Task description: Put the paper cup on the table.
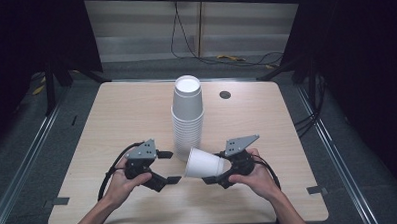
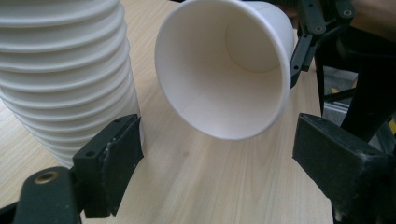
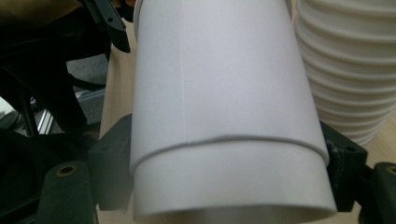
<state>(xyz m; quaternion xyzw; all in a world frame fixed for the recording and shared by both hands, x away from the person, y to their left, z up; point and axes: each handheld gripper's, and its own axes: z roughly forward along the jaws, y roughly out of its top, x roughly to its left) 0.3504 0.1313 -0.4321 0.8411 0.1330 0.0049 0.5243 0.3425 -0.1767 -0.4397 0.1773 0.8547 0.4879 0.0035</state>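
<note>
A tall stack of white paper cups (image 1: 187,115) stands upside down at the table's middle. My right gripper (image 1: 216,167) is shut on a single white cup (image 1: 204,163), held sideways just above the table with its mouth toward the left. My left gripper (image 1: 169,167) is open and holds nothing, its jaws just left of that mouth. In the left gripper view the cup's open mouth (image 2: 224,70) faces the spread jaws, with the stack (image 2: 65,79) to the left. In the right gripper view the cup's wall (image 3: 219,93) sits between the jaws, beside the stack (image 3: 345,70).
The wooden table (image 1: 111,120) has a round cable hole (image 1: 225,95) behind the stack and tape marks (image 1: 59,201) near its front corners. Black cables (image 1: 307,120) trail on the floor to the right. Dark stands flank the table.
</note>
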